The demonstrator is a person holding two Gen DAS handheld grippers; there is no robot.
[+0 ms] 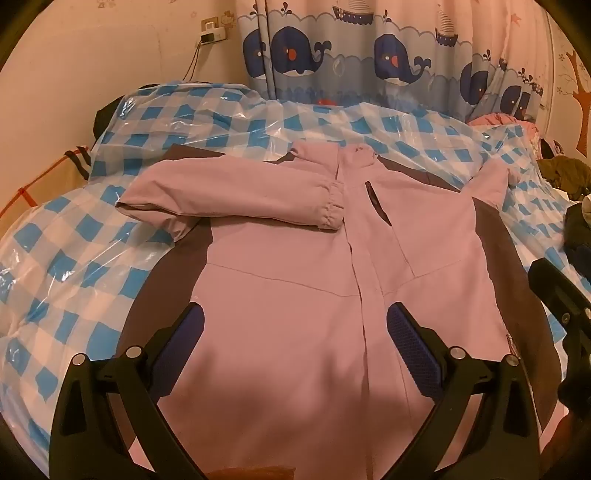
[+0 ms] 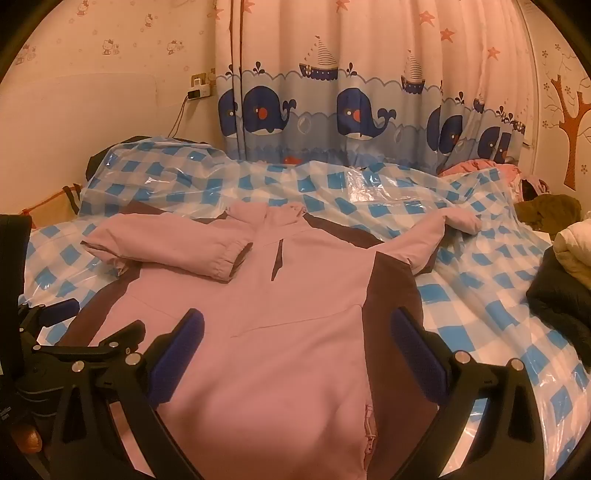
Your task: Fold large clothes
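A pink jacket (image 1: 288,295) with dark brown side panels lies front up on a bed, collar toward the curtain. Its left sleeve (image 1: 229,192) is folded across the chest, cuff near the zip. The other sleeve (image 2: 436,229) stretches out to the far right. My left gripper (image 1: 295,321) hovers open over the jacket's lower front, nothing between its blue pads. My right gripper (image 2: 297,326) hangs open above the jacket's lower right part (image 2: 280,332), also holding nothing. The left gripper (image 2: 59,321) shows at the left edge of the right wrist view.
The bed is covered with a blue-and-white checked plastic sheet (image 2: 480,295). Dark and pale clothes (image 2: 565,280) are piled at the right edge. A whale-print curtain (image 2: 332,110) hangs behind the bed, and a wall socket with a cable (image 1: 210,33) is at the far left.
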